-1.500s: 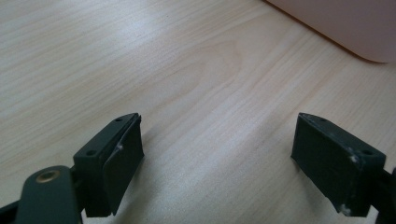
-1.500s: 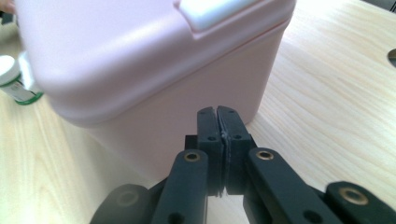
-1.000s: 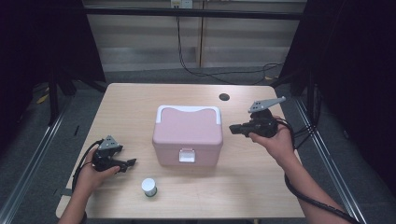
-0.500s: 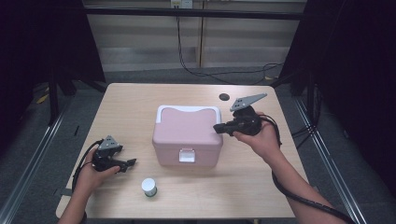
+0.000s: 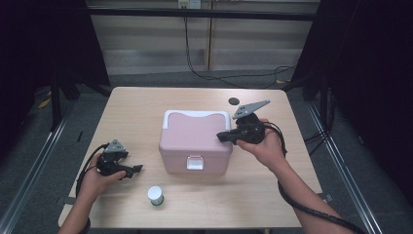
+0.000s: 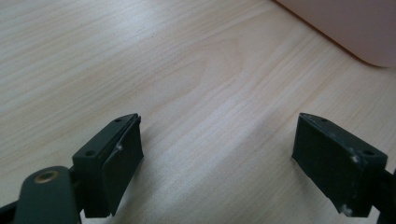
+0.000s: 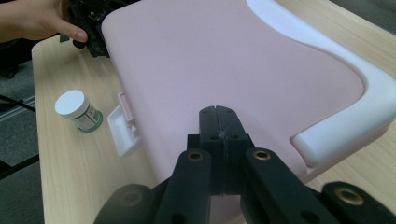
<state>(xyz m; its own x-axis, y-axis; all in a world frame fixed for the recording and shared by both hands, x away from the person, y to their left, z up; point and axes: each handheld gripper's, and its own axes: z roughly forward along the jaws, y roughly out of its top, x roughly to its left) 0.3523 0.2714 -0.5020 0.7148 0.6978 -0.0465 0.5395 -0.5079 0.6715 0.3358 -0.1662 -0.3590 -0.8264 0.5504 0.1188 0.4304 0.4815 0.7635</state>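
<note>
- Your right gripper (image 5: pixel 223 137), jaws pressed together and empty, sits over the right edge of the pink plastic cooler box (image 5: pixel 195 141) with a white handle (image 5: pixel 195 115) at mid-table; its lid is down, so contents stay hidden.
- The white front latch (image 5: pixel 194 163) lies below and toward you, nearer this hand.
- Your left gripper (image 5: pixel 134 170), jaws spread, rests apart, near the small white-lidded jar (image 5: pixel 156 195).

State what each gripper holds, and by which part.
Nothing is held. The left gripper is open over bare table. The right gripper is shut with nothing between its jaws, above the pink box lid.
</note>
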